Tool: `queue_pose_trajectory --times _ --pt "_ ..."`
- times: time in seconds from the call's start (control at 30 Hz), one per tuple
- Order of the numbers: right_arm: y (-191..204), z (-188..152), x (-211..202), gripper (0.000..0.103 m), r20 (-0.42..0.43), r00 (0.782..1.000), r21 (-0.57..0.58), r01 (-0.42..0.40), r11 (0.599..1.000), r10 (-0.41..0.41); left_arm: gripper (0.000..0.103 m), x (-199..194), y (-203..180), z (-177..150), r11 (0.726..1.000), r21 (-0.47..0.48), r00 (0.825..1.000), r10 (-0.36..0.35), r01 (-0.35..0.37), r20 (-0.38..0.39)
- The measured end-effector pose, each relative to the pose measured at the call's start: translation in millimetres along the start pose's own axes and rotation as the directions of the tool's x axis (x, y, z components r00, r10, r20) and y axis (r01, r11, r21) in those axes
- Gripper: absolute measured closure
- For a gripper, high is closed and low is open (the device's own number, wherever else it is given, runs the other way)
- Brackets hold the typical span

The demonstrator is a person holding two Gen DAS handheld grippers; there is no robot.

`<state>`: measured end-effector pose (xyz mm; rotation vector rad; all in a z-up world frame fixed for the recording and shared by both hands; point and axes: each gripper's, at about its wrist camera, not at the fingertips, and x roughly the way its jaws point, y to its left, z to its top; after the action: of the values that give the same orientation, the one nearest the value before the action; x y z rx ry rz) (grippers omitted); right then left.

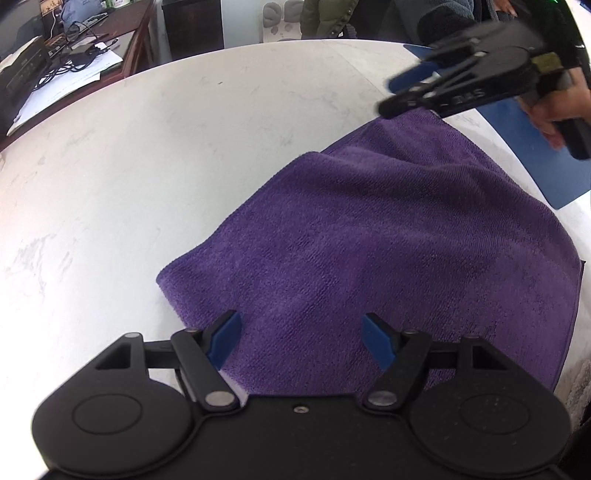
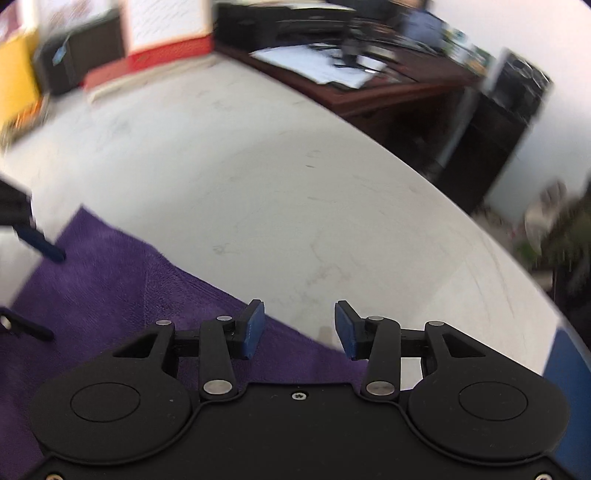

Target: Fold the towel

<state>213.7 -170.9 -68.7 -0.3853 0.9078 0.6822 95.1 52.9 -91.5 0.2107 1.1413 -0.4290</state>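
Observation:
A purple towel (image 1: 388, 229) lies on the white table (image 1: 147, 166), one layer folded over another at its far end. My left gripper (image 1: 301, 332) hovers over the towel's near left corner, jaws open, blue pads (image 1: 225, 339) apart, with only cloth below them. My right gripper (image 1: 391, 98), held by a hand, hangs above the towel's far end. In the right wrist view the right gripper (image 2: 300, 325) is open over the towel's edge (image 2: 110, 288) and bare table, gripping nothing. The left gripper's fingers (image 2: 40, 245) show at that view's left edge.
A blue mat (image 1: 546, 158) lies on the table past the towel's right side, also seen in the right wrist view (image 2: 565, 362). A dark wooden desk with papers and cables (image 1: 74, 66) stands beyond the table edge. People stand at the back (image 1: 325, 18).

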Motion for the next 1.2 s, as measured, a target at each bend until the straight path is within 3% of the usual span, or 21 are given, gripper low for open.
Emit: queue_pose_trajectory --times 0.17,0.43,0.5,0.7,1.2 --pt "-24.5 -21.2 -5.1 0.062 -0.03 0.999 0.127 0.028 0.992 -0.024 0.032 -0.7 -0.5 -0.8 1.0 0.008 1.0 0.003 -0.003 -0.01" --pt "-30.3 -24.3 11.3 0.062 -0.047 0.999 0.139 0.01 0.99 -0.004 0.03 -0.9 -2.0 -1.4 1.0 0.01 1.0 0.011 -0.011 -0.017" --pt "-28.7 -25.4 10.6 0.066 -0.048 0.999 0.116 0.024 0.993 -0.019 0.03 -0.9 -2.5 -1.8 1.0 0.012 1.0 0.011 -0.011 -0.017" --pt "-34.0 -23.5 9.9 0.094 -0.059 0.997 0.084 0.059 0.995 -0.054 0.028 -0.9 -2.3 -2.3 1.0 0.02 1.0 0.009 -0.009 -0.017" --pt "-39.5 -17.9 17.6 0.098 -0.037 0.994 0.107 0.106 0.989 -0.103 0.027 -4.4 -3.9 -11.9 0.999 0.044 1.0 0.012 -0.011 -0.026"
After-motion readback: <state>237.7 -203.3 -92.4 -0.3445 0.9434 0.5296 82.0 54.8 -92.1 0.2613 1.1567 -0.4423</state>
